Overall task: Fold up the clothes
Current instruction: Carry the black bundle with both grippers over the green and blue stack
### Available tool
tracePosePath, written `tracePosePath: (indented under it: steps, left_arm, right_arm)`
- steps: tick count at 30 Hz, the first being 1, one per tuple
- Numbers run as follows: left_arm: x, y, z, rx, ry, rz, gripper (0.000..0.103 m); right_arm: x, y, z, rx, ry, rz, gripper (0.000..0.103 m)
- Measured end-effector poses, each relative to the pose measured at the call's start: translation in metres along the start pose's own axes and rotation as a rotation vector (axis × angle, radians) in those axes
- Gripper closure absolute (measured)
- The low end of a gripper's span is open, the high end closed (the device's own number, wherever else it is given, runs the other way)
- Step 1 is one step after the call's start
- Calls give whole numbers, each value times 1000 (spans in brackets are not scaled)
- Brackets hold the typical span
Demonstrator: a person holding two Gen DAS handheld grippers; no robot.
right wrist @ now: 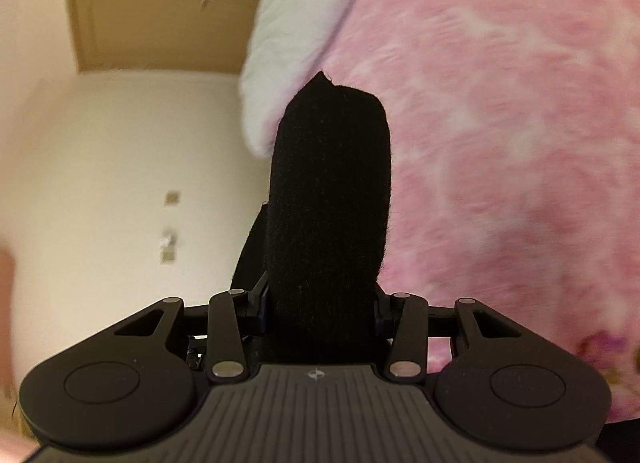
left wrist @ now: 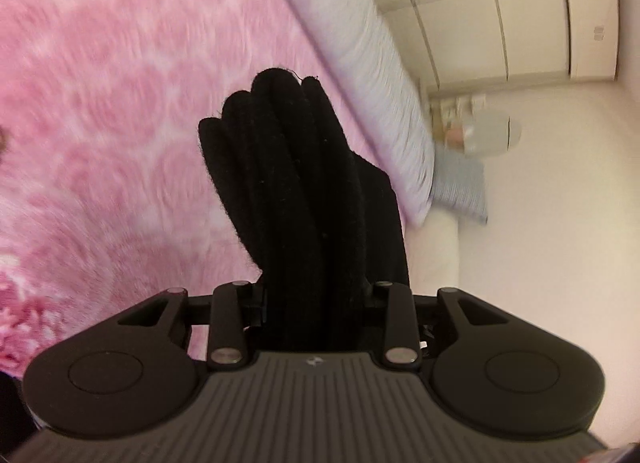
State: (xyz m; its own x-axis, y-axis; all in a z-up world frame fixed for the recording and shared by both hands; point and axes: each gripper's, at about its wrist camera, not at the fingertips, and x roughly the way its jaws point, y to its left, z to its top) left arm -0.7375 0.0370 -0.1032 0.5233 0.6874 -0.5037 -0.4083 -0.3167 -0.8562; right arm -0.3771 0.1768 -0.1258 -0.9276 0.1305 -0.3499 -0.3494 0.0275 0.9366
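- The left claw (left wrist: pixel 308 295) is clamped on a thick bunch of black garment (left wrist: pixel 296 183), several rolled pleats standing up from between its jaws through the centre of the left wrist view.
- The right claw (right wrist: pixel 324 303) is clamped on the same black cloth (right wrist: pixel 332 191), which here shows as one smooth, wide band rising to a small frayed corner at the top.
- The garment hangs in the claws over the pink fleece blanket (left wrist: pixel 100 83) on the bed; neither view shows it lying flat anywhere.
- Risk: the left bunch is thick and uneven, so I judge an outer pleat could slip free if the claws pull apart sharply, and the fold line would go crooked.
- Risk: the background is smeared in both views, suggesting fast motion; a quick swing could drag the loose cloth across the fleece, where the fuzzy knit may catch and wrinkle.
- Risk: the span of cloth between the two claws is out of sight, so a twist there could go unnoticed when laying down.
- Only the left view shows the white cupboards (left wrist: pixel 500 15) at upper right, the pale bedding edge (left wrist: pixel 372 75) and a striped cushion (left wrist: pixel 460 187).
- Only the right view shows a brown door (right wrist: pixel 160 27) at upper left and the pink blanket (right wrist: pixel 500 123) filling the right side.
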Motion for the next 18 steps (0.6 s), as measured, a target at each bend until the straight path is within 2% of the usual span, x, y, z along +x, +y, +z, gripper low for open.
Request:
tracePosePath:
  steps: [5,9,14,18]
  left_arm:
    - [-64,6,17,-23,-124,-23,74]
    - [-121,29,44,-29,-188,-46,74]
    - [-201,76,108,-10,-204,-58,73]
    - [-263,111,182,-3,-179,-47,73]
  right_arm:
    - [45,53,-8,-73,71,31,59]
    - [94,90,-26,-115,106,44,59]
    - [184,133,-66,-127,100,59,59]
    - [265,169,-98,-100,72,61,59]
